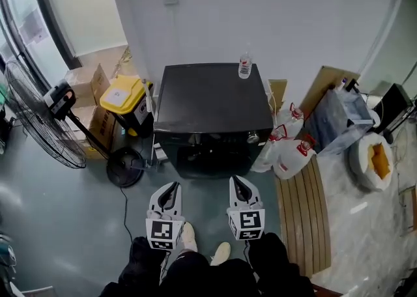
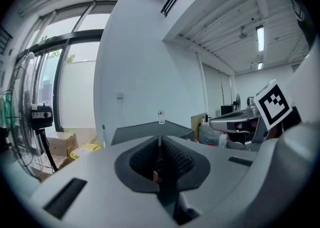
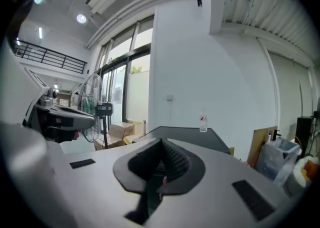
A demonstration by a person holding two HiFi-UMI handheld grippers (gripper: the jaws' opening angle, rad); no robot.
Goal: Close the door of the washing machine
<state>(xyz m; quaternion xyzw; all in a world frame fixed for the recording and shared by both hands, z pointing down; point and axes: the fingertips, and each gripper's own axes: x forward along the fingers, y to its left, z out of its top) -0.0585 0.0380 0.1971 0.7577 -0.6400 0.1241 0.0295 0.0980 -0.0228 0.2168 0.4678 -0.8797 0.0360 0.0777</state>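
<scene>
A pedestal fan (image 1: pixel 38 120) stands left beside cardboard boxes (image 1: pixel 83 84) and a yellow-lidded bin (image 1: pixel 121 96); white jugs (image 1: pixel 293 157) sit right, touching a slatted wooden board (image 1: pixel 304 224).

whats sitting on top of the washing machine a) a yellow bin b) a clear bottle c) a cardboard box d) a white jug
B: a clear bottle stands on the dark top of the washing machine, near its far right corner, while the yellow bin and the white jugs sit down beside the machine.
</scene>
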